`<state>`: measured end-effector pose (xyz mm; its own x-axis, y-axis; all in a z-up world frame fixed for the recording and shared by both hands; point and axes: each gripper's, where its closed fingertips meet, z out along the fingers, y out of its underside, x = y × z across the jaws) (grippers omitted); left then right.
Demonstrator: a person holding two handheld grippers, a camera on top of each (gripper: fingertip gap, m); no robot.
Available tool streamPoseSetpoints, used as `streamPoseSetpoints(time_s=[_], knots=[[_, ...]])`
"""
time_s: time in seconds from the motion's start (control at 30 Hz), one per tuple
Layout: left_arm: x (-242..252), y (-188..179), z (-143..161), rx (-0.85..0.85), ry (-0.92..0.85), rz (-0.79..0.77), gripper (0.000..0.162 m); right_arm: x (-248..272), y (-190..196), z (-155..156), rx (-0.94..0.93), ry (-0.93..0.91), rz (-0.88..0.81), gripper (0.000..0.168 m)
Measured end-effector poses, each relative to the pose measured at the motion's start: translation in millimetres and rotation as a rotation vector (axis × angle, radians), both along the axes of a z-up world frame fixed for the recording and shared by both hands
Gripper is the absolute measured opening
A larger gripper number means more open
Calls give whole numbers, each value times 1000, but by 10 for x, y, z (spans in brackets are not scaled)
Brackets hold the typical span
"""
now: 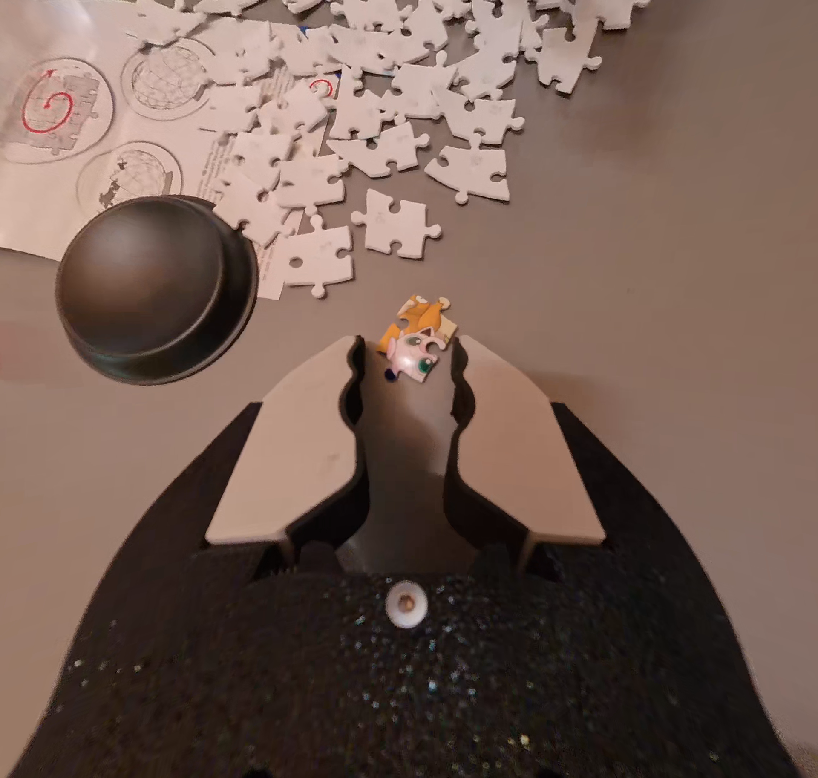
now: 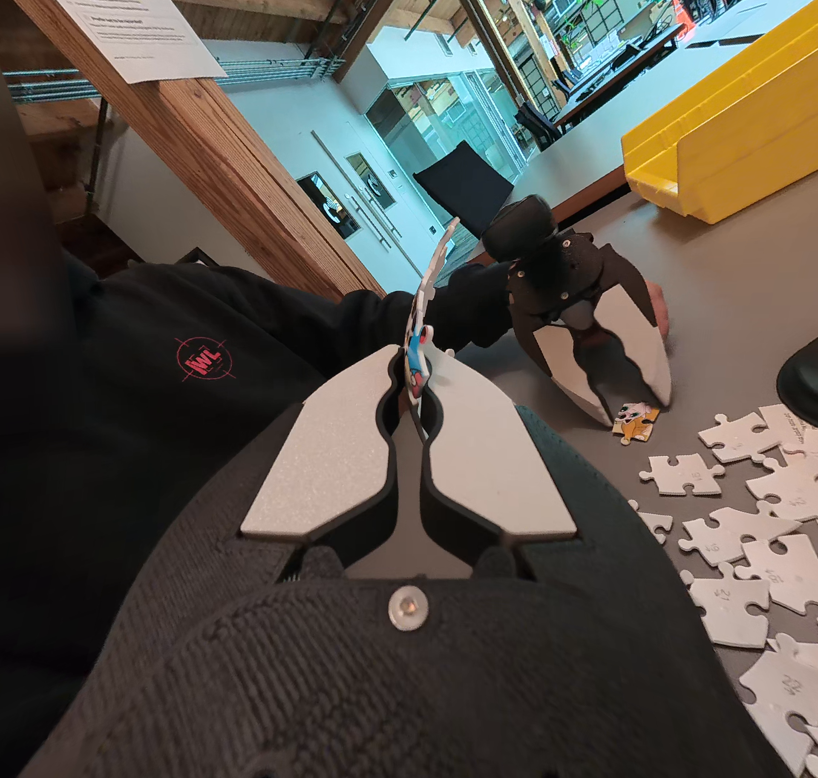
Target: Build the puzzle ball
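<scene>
One curved, colourful joined-piece strip (image 2: 420, 349).

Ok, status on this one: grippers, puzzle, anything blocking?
Left gripper open, low over the colourful piece on the table. Right gripper shut on joined curved strip, held up. Loose white pieces beyond; nothing blocking.

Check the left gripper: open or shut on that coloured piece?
Open. The left gripper has its fingertips either side of the coloured piece, which lies flat on the table.
</scene>
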<state>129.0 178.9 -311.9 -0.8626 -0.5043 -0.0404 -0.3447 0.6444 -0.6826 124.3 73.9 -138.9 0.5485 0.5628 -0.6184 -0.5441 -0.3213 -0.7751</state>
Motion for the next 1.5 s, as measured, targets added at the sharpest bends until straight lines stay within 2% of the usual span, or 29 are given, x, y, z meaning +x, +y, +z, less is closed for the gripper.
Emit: streamPoseSetpoints(time_s=[0.03, 0.13, 0.23, 0.3, 0.37, 0.47, 0.6, 0.73, 0.83, 0.97, 1.1, 1.23, 1.33, 1.4, 1.5], knots=[[-8, 1, -4, 3, 19, 17, 30, 5, 0, -3, 0, -1, -2, 4], [-47, 20, -6, 24, 41, 112, 28, 11, 1, -10, -1, -1, -4, 4], [-169, 60, -9, 46, 91, 331, 29, 14, -1, -10, 3, -1, -4, 4], [-307, 49, -2, 16, 154, 541, 38, 14, 0, -16, 2, -1, -3, 4], [-521, -99, 23, -48, 209, 622, 49, 14, 9, -23, 1, -3, -4, 4], [-780, -369, 100, -80, 196, 528, 52, -1, 26, -36, -3, -4, 2, 4], [-453, 3, 290, -8, -95, 627, 38, -30, 50, -36, -6, -10, 8, 4], [-235, 78, 183, -102, 30, 640, 37, -16, 76, -36, -13, -17, -13, 4], [-210, 3, 59, -77, 92, 592, 37, 1, 71, -30, -14, -14, -22, 4], [-367, -140, -2, 1, 131, 591, 42, 51, 46, -25, -12, -13, -42, 4], [-640, -426, 31, -14, 204, 615, 46, 66, 19, -11, -3, -10, -42, 4], [-694, -637, 220, -36, 93, 491, 45, 55, 23, -10, -3, -13, -39, 4], [-476, -410, 309, 71, -83, 441, 40, 36, 26, 1, 0, -21, -34, 4], [-357, -270, 274, 123, -127, 374, 30, 28, 20, 11, 2, -25, -32, 4], [-265, -181, 176, 181, -136, 206, 29, 26, 1, 33, 11, -33, -33, 4]])
